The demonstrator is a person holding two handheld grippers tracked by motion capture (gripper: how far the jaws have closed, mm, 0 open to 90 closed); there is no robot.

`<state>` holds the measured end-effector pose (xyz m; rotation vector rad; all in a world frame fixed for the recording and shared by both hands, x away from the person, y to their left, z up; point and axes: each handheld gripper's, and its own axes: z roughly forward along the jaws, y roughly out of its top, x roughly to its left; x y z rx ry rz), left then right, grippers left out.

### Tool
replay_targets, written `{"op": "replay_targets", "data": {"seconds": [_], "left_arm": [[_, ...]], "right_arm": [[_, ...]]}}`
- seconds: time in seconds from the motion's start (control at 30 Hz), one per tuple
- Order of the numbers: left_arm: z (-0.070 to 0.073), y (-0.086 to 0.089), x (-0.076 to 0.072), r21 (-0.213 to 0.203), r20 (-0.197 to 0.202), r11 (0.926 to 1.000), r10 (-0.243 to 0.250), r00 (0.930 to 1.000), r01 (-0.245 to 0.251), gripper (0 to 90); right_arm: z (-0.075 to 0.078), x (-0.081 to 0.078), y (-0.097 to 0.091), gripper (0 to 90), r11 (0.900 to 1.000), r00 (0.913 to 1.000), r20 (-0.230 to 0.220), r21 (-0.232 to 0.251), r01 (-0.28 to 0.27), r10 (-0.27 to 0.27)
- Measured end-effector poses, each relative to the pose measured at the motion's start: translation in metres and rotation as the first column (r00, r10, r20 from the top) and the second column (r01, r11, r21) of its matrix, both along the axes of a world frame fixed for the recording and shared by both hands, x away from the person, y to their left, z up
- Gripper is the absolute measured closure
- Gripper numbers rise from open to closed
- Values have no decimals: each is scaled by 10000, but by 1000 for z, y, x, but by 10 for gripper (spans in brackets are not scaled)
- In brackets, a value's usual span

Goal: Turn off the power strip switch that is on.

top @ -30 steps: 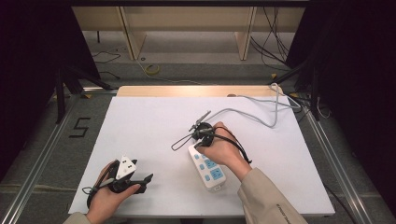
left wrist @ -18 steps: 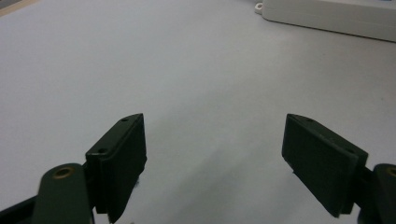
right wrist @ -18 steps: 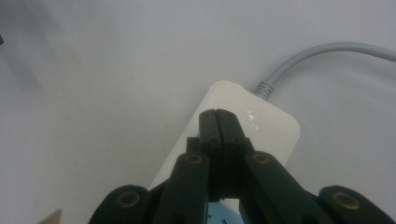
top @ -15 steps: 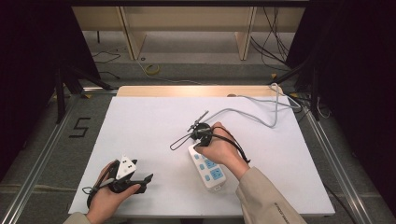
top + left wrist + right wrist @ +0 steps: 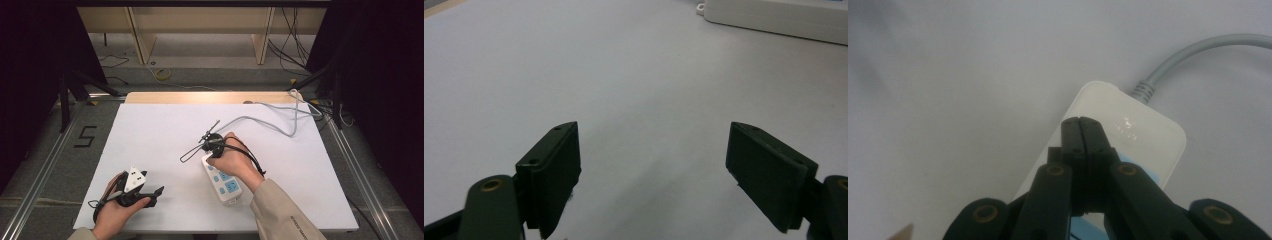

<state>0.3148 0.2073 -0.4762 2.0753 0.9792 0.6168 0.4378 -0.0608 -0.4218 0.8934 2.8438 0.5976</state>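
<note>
A white power strip [image 5: 226, 184] with blue sockets lies on the white table [image 5: 150, 130], right of centre. Its grey cable [image 5: 265, 120] runs off to the back right. My right gripper [image 5: 212, 145], held in a hand, sits over the strip's far end. In the right gripper view its jaws are shut together with nothing between them, and the tips [image 5: 1080, 122] stand over the power strip [image 5: 1148, 135] near where the grey cable [image 5: 1198, 50] enters. My left gripper [image 5: 157, 192] rests low at the front left, open and empty [image 5: 654, 135], facing the power strip [image 5: 774, 17].
A wooden strip [image 5: 210, 97] edges the table's far side. Loose cables [image 5: 300, 50] lie on the floor at the back right. Metal rails [image 5: 45, 175] run along both sides, and a "5" mark [image 5: 85, 136] is on the floor at left.
The right hand and its gripper have edged slightly left over the strip's far end. The left gripper has stayed where it was.
</note>
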Motion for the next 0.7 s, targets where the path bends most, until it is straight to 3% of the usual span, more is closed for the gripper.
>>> {"op": "replay_targets", "data": {"seconds": [0.7], "left_arm": [[0,0,0,29,-28,10000,-28,10000,28,217]], "right_arm": [[-11,2,6,900,9992,9995,-321,-395,-33,20]]}}
